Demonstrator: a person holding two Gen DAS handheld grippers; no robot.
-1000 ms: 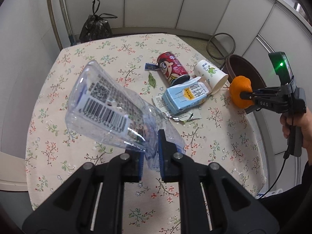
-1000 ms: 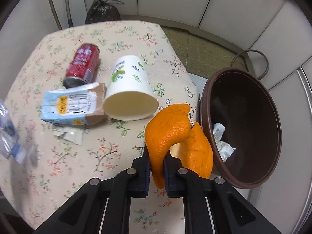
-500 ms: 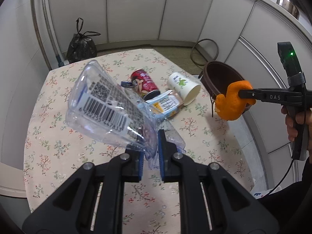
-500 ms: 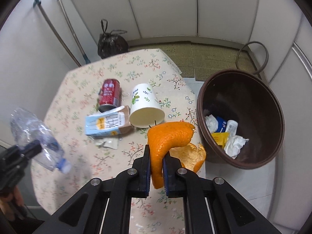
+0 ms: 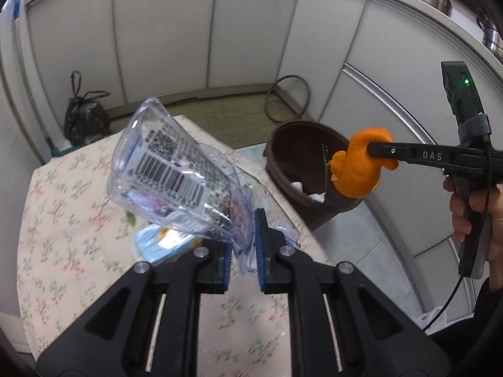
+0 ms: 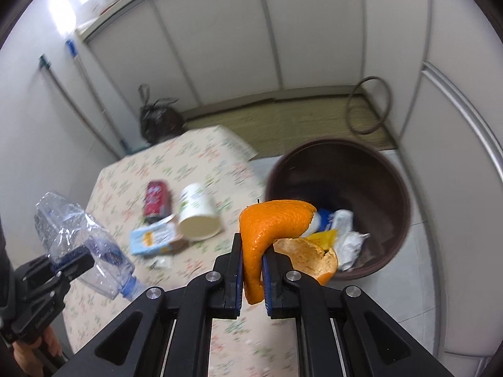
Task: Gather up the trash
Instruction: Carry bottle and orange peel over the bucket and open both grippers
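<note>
Right wrist view: orange peel pinched and hovering by the brown bin

Right gripper is clamped tight on the peel, held above the table edge, just short of the bin mouth; let go now and, I'd say, it clips the rim or lands on the floor. Left gripper squeezes the neck end of a crushed clear water bottle, up in the air over the table; thin slippery plastic, it could twist out. Waiting on the floral tablecloth: red can, paper cup, blue carton. White panelled walls, a black rubbish bag in the corner, a matted floor
</note>
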